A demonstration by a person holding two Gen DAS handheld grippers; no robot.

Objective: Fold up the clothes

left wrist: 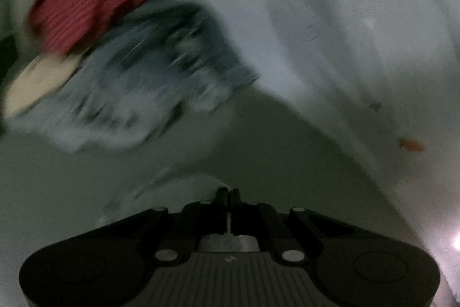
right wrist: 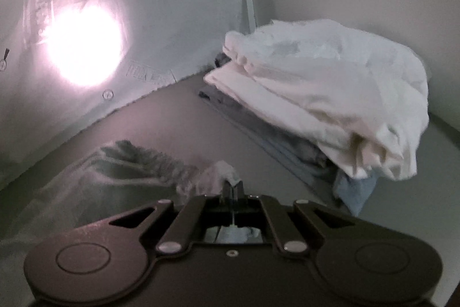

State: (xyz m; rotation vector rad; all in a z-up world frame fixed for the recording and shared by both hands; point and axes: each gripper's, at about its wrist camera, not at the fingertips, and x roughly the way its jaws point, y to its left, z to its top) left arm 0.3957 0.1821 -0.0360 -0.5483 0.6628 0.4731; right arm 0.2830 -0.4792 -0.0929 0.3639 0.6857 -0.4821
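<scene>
In the left wrist view my left gripper point(left wrist: 229, 192) is shut on the edge of a thin pale garment point(left wrist: 184, 186) that lies on the table. The view is blurred. In the right wrist view my right gripper point(right wrist: 232, 186) is shut on a bunched corner of the same pale grey-white garment point(right wrist: 120, 163), which spreads to the left of the fingers with a ruffled edge.
A pile of clothes, red point(left wrist: 86, 5), blue-grey point(left wrist: 149, 71) and cream point(left wrist: 37, 82), lies at the upper left in the left view. In the right view a stack of white point(right wrist: 330, 82) and grey-blue point(right wrist: 287, 143) clothes sits at the right. A carrot-print curtain point(right wrist: 158, 5) hangs behind.
</scene>
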